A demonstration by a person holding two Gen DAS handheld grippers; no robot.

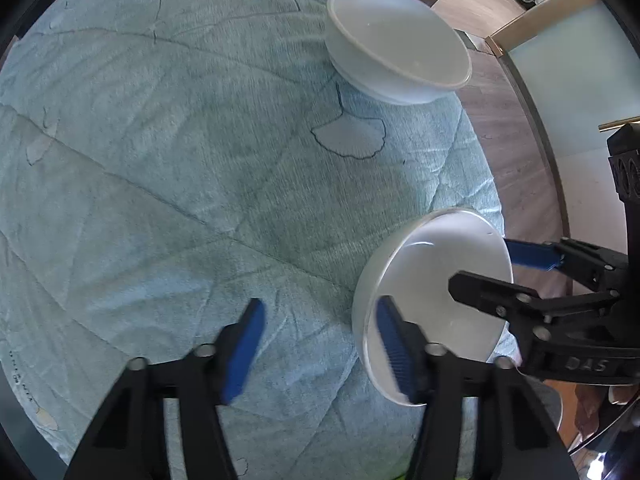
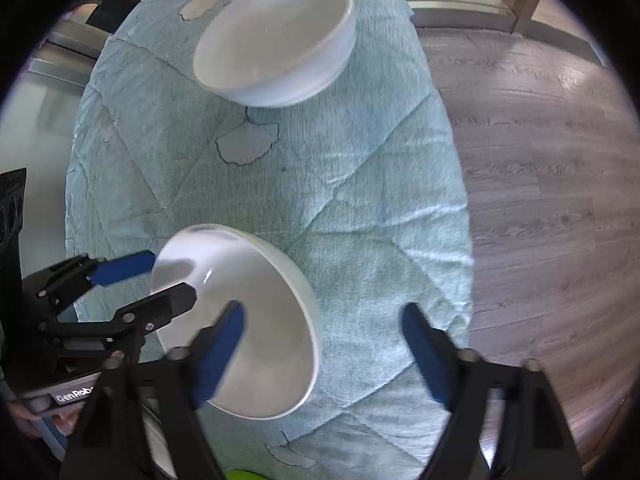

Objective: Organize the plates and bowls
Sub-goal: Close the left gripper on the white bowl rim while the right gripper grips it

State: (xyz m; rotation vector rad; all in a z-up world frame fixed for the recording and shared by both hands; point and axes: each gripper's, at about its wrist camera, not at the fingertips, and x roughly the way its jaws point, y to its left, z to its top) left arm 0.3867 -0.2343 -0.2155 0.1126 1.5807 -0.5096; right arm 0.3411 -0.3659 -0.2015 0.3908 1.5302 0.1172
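On the quilt (image 1: 160, 160): we see two white bowls resting on a pale teal quilted cover, with a ginkgo-leaf print (image 1: 348, 140) stitched between them.
Far bowl (image 1: 396, 44): it sits upright just beyond the ginkgo-leaf print, empty, with nothing touching it.
Near bowl (image 2: 256, 320): it lies on our side of the ginkgo-leaf print, apart from it, close to the quilt's edge, and both tools reach into it.
Left gripper (image 1: 320, 350): we hold it pointing steeply down, on the near side of the ginkgo-leaf print. Its fingers (image 1: 394, 348) are spread apart and straddle the near bowl's left rim, one blue pad inside the bowl and the other over bare quilt. We see no pad pressing on the rim, so nothing is gripped.
Right gripper (image 2: 323, 350): it also points steeply down, on the near side of the ginkgo-leaf print. Its fingers (image 2: 424, 348) stand wide apart across the bowl's right rim, the left one over the bowl's inside and the right one above the quilt, well clear of the wall. It grips nothing.
Blur: both views are slightly smeared, most of all at the fingers.
Wooden floor (image 2: 540, 160): it shows to the right of the ginkgo-leaf print, past the quilt's edge.
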